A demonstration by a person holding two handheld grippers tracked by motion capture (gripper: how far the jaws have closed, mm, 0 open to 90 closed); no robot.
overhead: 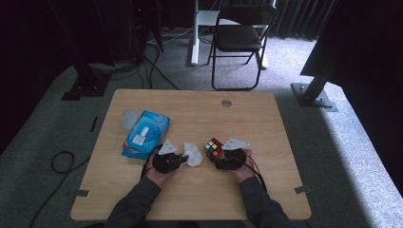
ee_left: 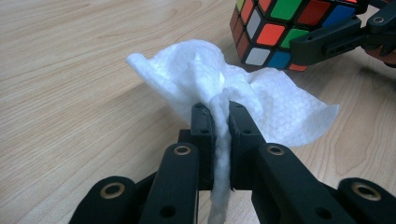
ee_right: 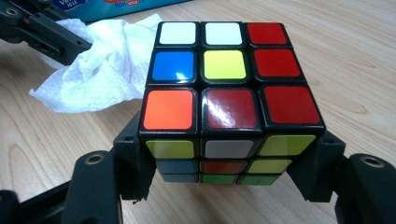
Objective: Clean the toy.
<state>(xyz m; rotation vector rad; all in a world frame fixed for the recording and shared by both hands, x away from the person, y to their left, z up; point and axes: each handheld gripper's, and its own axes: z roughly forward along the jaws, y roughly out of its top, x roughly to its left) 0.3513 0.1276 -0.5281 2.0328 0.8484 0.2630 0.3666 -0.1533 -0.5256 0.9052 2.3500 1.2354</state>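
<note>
A crumpled white wipe is pinched between the jaws of my left gripper, which is shut on it; the wipe rests on the wooden table just left of the cube. A scrambled puzzle cube sits on the table between the two jaws of my right gripper, which press on its left and right sides. From above, the cube lies just ahead of the right gripper, and the left gripper is near it. The wipe almost touches the cube's left side.
A blue pack of wet wipes lies at the table's left, with a round pale lid beside it. A round grommet is set in the table's far edge. A black folding chair stands on the carpet beyond.
</note>
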